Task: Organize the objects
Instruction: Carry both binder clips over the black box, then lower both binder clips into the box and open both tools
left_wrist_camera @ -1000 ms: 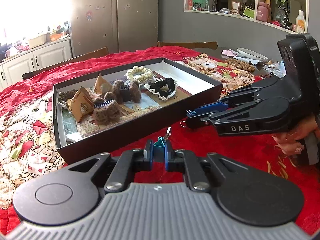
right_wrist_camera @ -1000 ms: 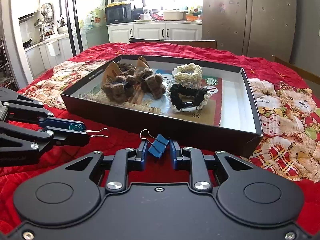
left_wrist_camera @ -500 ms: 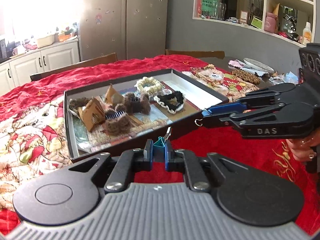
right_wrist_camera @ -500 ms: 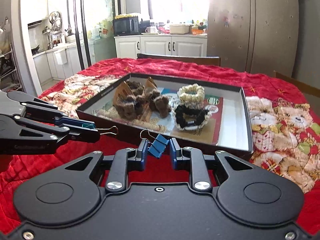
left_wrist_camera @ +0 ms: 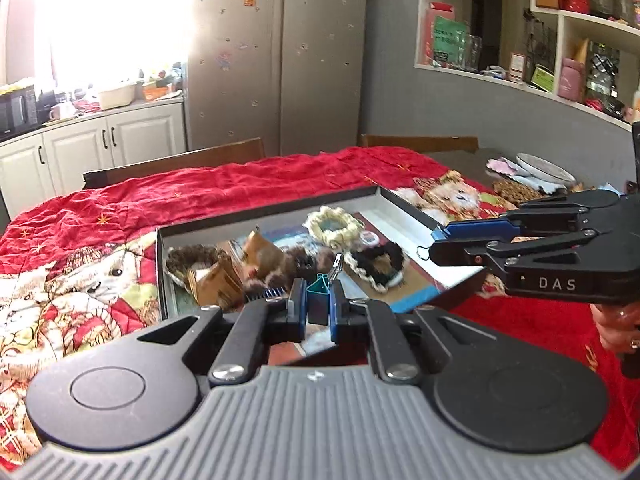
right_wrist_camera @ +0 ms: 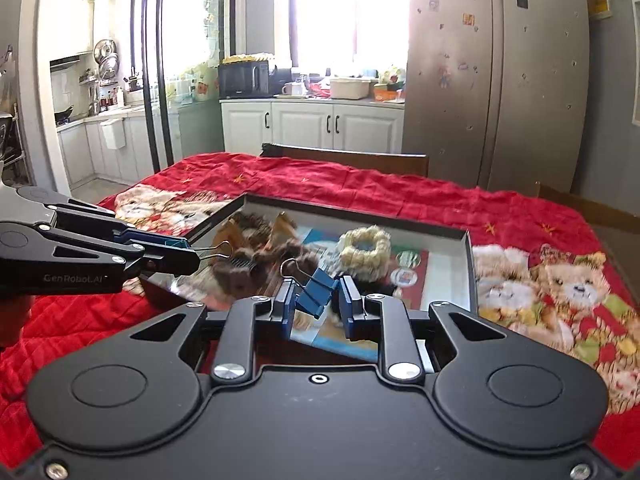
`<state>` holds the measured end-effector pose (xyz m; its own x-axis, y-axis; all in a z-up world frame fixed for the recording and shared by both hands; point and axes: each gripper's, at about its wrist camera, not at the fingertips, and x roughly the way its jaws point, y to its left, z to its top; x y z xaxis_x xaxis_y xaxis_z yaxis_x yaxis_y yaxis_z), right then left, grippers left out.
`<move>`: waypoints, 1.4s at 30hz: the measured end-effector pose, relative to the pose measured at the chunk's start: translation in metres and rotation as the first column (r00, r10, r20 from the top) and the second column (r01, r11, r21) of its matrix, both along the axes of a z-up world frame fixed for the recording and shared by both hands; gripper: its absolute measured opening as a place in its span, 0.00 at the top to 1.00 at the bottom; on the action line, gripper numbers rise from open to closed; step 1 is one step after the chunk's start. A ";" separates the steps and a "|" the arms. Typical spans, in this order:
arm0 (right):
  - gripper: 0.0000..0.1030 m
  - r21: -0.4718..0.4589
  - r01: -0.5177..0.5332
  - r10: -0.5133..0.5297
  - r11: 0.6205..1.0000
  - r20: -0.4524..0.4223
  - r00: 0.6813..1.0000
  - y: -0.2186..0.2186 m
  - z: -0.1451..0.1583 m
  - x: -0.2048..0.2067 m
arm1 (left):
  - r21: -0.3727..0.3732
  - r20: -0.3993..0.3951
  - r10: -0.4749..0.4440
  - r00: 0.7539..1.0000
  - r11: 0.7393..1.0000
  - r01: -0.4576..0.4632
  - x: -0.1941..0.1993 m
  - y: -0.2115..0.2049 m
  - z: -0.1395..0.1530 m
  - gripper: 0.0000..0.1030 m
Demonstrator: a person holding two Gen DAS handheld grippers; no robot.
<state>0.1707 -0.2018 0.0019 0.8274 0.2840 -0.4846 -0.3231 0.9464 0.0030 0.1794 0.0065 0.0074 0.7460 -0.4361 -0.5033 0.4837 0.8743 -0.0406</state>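
The left gripper (left_wrist_camera: 318, 312) is clamped on a small teal binder clip (left_wrist_camera: 319, 294) with wire handles. The right gripper (right_wrist_camera: 316, 306) pinches a tilted blue binder clip (right_wrist_camera: 316, 290). Both hang above the near edge of a shallow black box (right_wrist_camera: 471, 264) holding fuzzy hair ties. "DAS" and "GenRobot.AI" mark the grippers. A red blanket (right_wrist_camera: 400, 196) spreads around the box.

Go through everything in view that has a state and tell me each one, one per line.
left gripper: shut on the teal binder clip, held in the air
right gripper: shut on the blue binder clip, clip tilted
shallow box: open, no lid, on the red cloth
cream scrunchie: lying in the box
black scrunchie: lying in the box
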 end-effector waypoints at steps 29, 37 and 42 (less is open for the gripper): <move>0.78 -0.013 0.073 -0.073 0.997 -0.053 0.996 0.002 -0.040 0.078 | 0.091 -0.002 0.036 0.999 0.995 -0.036 0.055 -0.054 -0.044 0.87; 0.78 -0.022 0.067 -0.069 0.997 -0.075 0.995 0.002 -0.052 0.085 | 0.119 -0.014 0.034 0.999 0.992 -0.032 0.059 -0.057 -0.056 0.87; 0.78 -0.024 0.069 -0.071 0.997 -0.080 0.994 0.002 -0.056 0.088 | 0.125 -0.029 0.034 0.999 0.992 -0.030 0.062 -0.057 -0.061 0.87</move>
